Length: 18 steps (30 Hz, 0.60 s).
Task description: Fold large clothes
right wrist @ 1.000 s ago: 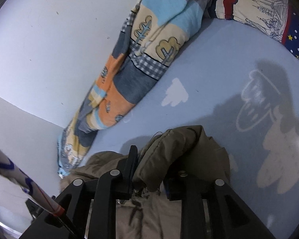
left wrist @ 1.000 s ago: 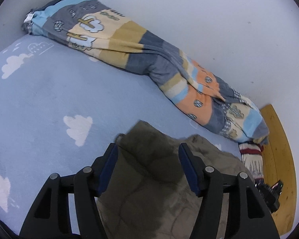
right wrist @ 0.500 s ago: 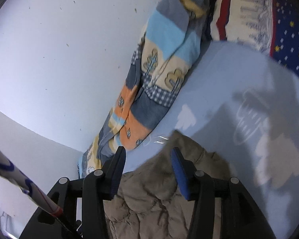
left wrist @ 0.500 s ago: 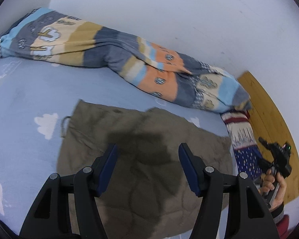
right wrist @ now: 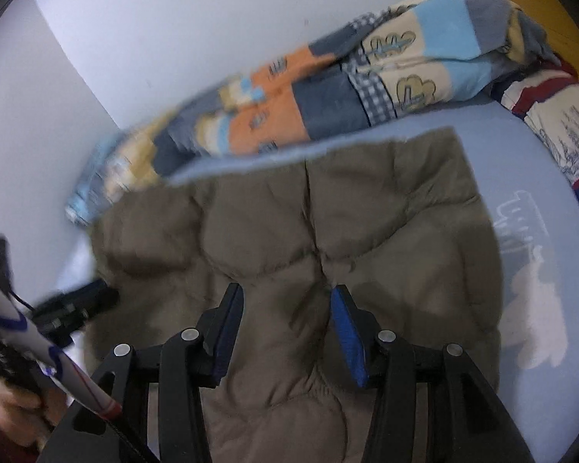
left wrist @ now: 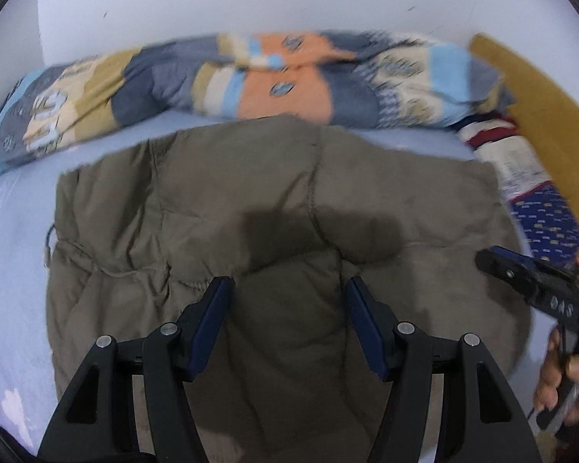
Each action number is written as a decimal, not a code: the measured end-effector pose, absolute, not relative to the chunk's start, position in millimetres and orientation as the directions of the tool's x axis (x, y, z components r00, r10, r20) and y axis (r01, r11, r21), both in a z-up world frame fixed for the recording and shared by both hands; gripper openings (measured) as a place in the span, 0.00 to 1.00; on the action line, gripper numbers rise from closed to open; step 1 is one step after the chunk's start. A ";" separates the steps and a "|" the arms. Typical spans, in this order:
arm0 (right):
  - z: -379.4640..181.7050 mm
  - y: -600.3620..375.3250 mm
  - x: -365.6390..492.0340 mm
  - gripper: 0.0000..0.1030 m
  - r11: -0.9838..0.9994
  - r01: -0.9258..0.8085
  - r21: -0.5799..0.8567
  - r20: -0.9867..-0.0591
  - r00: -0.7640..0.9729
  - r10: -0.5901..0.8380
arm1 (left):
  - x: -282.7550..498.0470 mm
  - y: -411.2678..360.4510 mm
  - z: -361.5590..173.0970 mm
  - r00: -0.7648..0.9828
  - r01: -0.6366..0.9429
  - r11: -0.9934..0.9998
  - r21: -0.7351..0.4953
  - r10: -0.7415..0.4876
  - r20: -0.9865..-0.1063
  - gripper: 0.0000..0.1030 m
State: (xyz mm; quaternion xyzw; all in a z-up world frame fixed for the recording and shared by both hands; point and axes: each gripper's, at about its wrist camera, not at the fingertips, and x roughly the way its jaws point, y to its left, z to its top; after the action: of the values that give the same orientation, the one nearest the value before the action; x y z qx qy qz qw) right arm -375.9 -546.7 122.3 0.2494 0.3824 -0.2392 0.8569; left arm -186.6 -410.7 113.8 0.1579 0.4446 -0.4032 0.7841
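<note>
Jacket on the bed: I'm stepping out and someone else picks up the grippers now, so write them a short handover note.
Left gripper: open, empty, over the jacket.
Right gripper: open, empty, also over it.
Jacket: spread on the blue sheet, in front of the rolled quilt by the wall.
Done: it looks laid out, maybe one fold; hard to tell.
Left: fold it smaller and tidy the edges.

Blurred by motion along the far side: patchwork quilt (left wrist: 251, 73), prints unreadable at its left end in the right wrist view. Cut off at the bottom edge: near part of the olive padded coat (left wrist: 274, 208) (also hidden behind claw arms). Smeared at the frame edge: right claw (left wrist: 521, 270), possibly with a hand (left wrist: 563, 382) beneath. Cropped at right: star-print pillow (right wrist: 559, 115).
</note>
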 end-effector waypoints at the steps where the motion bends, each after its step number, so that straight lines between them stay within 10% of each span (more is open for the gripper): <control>1: 115.1 -549.5 -371.9 0.51 0.762 0.609 0.219 -0.789 0.570 -0.228 | -180.3 -415.2 106.2 0.267 0.765 0.634 -0.116 -0.475 -0.839 0.61; 18: 100.7 -573.6 -381.9 0.50 0.698 0.662 0.273 -0.788 0.571 -0.233 | -169.0 -401.7 106.2 0.273 0.752 0.646 -0.132 -0.487 -0.829 0.68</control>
State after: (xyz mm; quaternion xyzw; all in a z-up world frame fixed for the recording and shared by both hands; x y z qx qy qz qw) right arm -381.9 -573.6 100.7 0.2828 0.3792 -0.2662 0.8399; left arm -169.0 -401.7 106.2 0.1453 0.4555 -0.3950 0.7844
